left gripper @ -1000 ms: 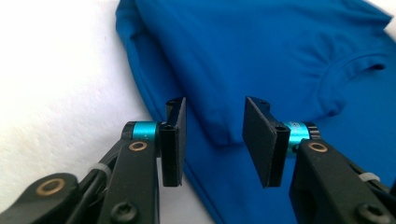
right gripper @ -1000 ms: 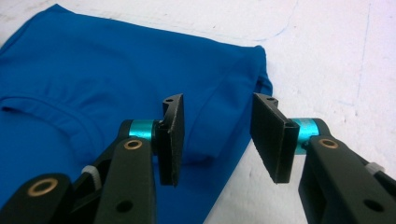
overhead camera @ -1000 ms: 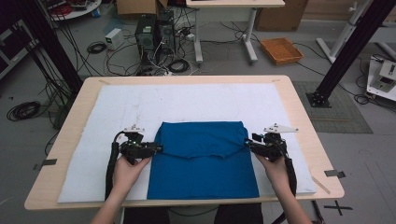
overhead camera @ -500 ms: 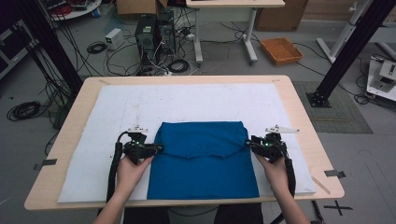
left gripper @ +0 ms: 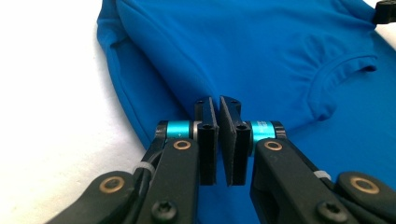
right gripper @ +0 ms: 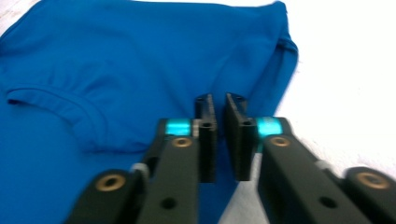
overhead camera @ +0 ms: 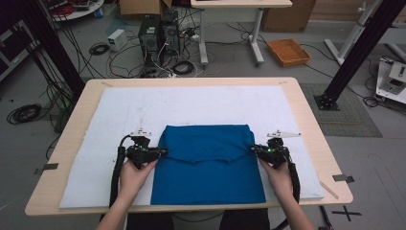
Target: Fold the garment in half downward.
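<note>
A blue shirt [overhead camera: 208,163] lies flat on the white mat [overhead camera: 191,105], its top part folded down so the collar [left gripper: 345,70] faces the person. My left gripper [overhead camera: 163,152] sits at the shirt's left edge, level with the fold. Its jaws have just been closing, and in the left gripper view the left gripper [left gripper: 219,100] pinches the edge of the shirt [left gripper: 261,46]. My right gripper [overhead camera: 252,148] mirrors it at the right edge. In the right gripper view the right gripper [right gripper: 219,98] has also just closed on the hem of the shirt [right gripper: 116,60].
The mat covers most of the wooden table [overhead camera: 306,124]. Bare mat stretches beyond the shirt toward the far edge and out to both sides. On the floor behind are cables, computer cases [overhead camera: 155,28] and an orange tray [overhead camera: 288,50].
Both grippers' jaws have drawn together at the shirt's side edges. The hands have stayed almost where they were, and the shirt lies as before.
</note>
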{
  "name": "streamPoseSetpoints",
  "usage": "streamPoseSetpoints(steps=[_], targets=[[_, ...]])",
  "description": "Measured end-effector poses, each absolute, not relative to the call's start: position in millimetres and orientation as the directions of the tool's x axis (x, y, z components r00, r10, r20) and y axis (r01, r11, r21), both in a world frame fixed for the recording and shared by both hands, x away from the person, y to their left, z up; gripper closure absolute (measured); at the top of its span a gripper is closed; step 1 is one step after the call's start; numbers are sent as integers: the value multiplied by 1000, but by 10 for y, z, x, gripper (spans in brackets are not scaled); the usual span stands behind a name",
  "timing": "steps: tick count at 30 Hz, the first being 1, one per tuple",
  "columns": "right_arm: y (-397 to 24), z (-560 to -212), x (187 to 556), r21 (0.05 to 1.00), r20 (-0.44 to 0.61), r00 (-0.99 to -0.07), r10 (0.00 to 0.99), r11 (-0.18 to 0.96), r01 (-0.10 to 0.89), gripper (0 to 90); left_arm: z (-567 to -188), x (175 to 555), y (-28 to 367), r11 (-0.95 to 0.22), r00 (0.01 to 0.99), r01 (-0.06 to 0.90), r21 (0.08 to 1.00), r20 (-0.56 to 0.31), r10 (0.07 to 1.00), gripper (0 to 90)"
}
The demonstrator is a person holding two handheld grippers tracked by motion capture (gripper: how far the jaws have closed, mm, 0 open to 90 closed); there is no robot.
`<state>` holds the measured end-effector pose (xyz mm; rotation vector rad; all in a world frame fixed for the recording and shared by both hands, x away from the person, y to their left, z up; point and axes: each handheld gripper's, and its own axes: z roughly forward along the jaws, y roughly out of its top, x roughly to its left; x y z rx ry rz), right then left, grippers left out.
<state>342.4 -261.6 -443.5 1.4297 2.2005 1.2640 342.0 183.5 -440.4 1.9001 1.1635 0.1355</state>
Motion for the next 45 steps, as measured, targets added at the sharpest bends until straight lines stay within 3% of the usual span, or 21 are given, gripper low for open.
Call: streamPoseSetpoints(steps=[14,30,45], targets=[[-2684,-4212,3174,784,252,-549,797,164,598,894,-4157,3216,1916,-168,600,655,737,-372,709,857],[-2842,-4133,2397,790,280,-609,742,183,586,894,-4069,2510,1928,-255,672,656,711,-395,626,857],[-2784,-4231,2102,780,223,-632,742,253,572,890,-4180,2335,1952,-304,673,658,689,-356,649,854]])
